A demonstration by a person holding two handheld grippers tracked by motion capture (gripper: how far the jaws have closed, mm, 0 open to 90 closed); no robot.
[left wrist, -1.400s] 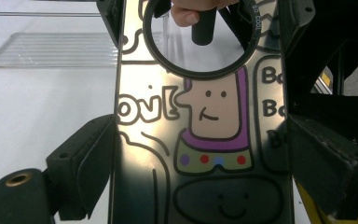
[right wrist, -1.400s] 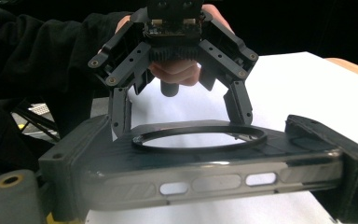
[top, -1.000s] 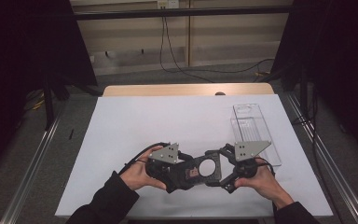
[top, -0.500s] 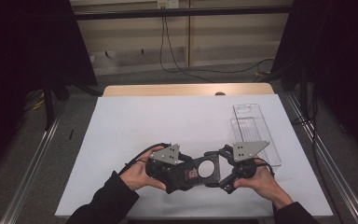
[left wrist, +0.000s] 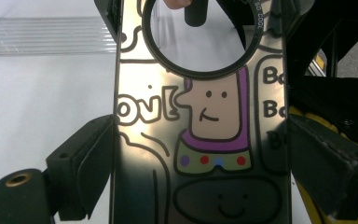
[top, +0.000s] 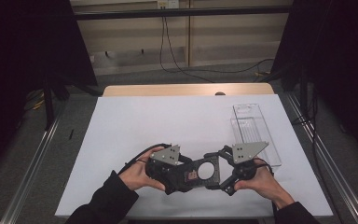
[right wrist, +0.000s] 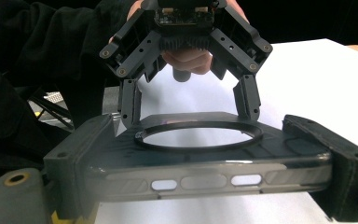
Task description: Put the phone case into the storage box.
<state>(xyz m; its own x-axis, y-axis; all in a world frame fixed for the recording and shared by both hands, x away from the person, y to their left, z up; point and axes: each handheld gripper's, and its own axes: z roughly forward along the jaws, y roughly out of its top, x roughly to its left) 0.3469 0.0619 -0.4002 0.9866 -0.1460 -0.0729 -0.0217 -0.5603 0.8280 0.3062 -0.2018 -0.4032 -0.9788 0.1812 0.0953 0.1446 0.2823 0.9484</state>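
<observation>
You keep both tools, left tool [top: 192, 176] and right tool [top: 220, 171], clamped level on the phone case [top: 200, 172], near the clear tray [top: 254, 133].

Table [top: 135, 126] with white cover, wood edge showing at far side; clear plastic tray [top: 256, 133] lies on its right part.

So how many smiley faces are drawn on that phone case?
2 that I can see: the purple-hooded face in the middle of the phone case, and the black blob face below it. More may be hidden.
</observation>
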